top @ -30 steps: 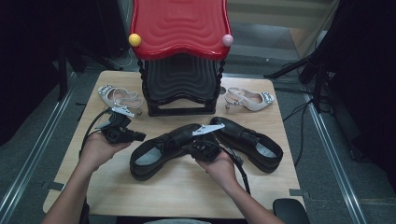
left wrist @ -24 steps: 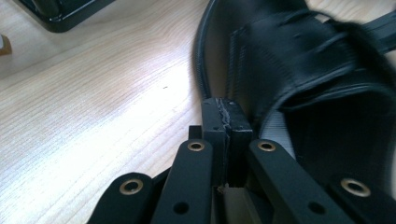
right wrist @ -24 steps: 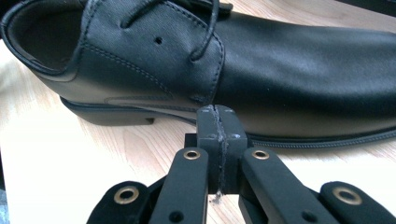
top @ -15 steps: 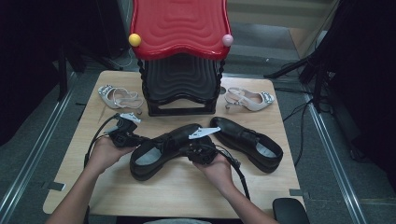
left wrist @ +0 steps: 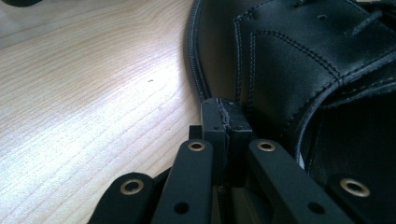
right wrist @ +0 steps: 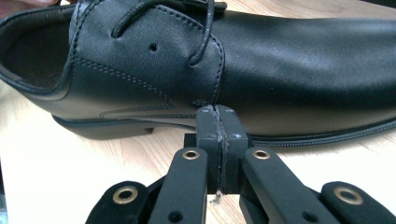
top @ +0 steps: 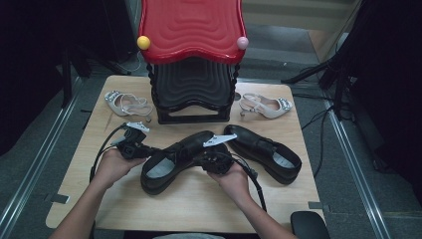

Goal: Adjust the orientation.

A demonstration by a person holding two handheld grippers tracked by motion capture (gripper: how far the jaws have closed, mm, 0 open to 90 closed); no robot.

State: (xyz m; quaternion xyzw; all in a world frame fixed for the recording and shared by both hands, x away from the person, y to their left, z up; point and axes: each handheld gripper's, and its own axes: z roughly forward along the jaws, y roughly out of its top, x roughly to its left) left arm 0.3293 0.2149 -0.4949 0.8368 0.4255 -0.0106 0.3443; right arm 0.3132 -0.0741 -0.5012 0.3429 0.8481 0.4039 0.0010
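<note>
High view: both closed tongs [top: 144, 149] [top: 211, 160] flanking the black shoe [top: 174, 159].

Grippers [top: 133, 148] [top: 215, 160] flanking black shoe [top: 174, 158]

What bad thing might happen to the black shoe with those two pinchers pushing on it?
Both pinchers are shut, so neither one holds anything. The left gripper and the right gripper just press against opposite sides of the near black shoe. It could slip out sideways or twist instead of moving straight. The hard tips might also scuff the shiny leather. If it slides right, it may bump the other black shoe close beside it.
</note>
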